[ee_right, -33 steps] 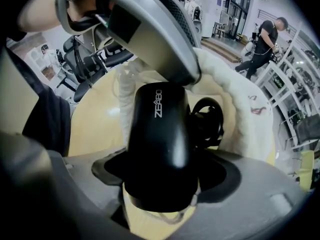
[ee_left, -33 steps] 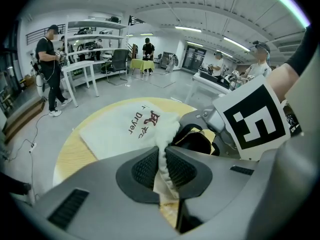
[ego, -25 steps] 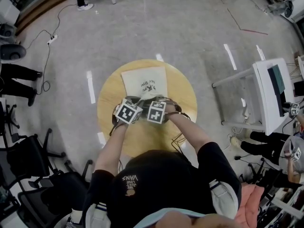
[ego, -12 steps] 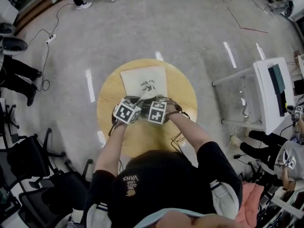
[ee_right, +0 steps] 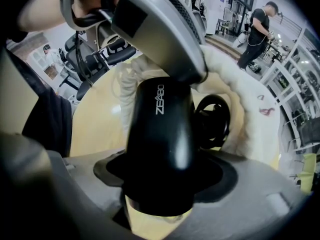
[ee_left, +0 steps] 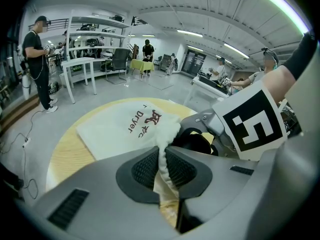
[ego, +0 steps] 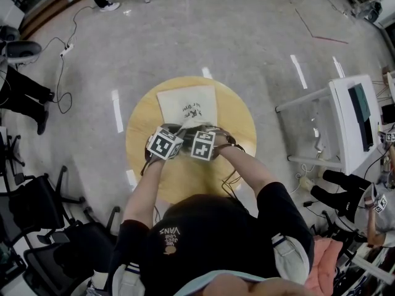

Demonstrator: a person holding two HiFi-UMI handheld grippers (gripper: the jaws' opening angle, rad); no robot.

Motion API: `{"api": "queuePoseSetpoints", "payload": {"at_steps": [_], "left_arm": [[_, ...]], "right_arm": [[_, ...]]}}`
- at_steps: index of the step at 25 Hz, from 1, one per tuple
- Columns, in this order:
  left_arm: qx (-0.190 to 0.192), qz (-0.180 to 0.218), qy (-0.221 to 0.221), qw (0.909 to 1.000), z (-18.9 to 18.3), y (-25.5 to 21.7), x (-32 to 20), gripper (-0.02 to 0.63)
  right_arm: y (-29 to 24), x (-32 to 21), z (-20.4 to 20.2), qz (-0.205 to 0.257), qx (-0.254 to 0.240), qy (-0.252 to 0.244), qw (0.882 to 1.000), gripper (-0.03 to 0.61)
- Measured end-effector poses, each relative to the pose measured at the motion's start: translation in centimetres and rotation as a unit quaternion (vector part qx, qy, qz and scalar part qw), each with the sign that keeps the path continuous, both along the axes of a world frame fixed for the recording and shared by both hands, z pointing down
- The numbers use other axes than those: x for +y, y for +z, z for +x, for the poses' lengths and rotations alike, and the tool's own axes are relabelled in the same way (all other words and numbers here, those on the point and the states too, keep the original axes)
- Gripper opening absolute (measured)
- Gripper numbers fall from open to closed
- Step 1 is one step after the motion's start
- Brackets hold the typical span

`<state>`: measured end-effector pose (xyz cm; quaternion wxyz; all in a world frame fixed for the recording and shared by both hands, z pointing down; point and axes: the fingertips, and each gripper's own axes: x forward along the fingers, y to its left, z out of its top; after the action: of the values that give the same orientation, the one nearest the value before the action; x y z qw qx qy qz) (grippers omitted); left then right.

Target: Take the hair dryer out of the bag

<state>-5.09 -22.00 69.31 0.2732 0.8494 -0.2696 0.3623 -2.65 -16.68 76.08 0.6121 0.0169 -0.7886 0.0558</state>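
Dryer (ee_right: 160, 129): black barrel in the open mouth of the bag (ee_left: 125, 126), long axis running straight away from my right hand-held gripper (ee_right: 160, 184), far end toward the bag. The right jaws have just been closing and now clamp the barrel. My left hand-held gripper (ee_left: 164, 166) pinches the bag's rim. The head view hides the dryer under the marker cubes; only the right gripper view shows it. The rest of the bag lies flat on the desk (ego: 234, 122). Both hands are where they were a second ago.
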Motion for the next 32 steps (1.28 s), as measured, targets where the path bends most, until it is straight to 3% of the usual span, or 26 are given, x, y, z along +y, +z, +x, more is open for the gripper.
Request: {"api": "queuePoseSetpoints", "payload": {"at_steps": [10, 32], "left_arm": [[-0.009, 0.0, 0.012, 0.9999, -0.5, 0.1, 0.8, 0.041], [-0.045, 0.011, 0.032, 0.9984, -1.2, 0.3, 2.1, 0.041]], "right_arm": [[-0.4, 0.7, -0.3, 0.002, -0.022, -0.004, 1.0, 0.351], [-3.8, 6.3, -0.6, -0.055, -0.066, -0.029, 0.996, 0.35]]}}
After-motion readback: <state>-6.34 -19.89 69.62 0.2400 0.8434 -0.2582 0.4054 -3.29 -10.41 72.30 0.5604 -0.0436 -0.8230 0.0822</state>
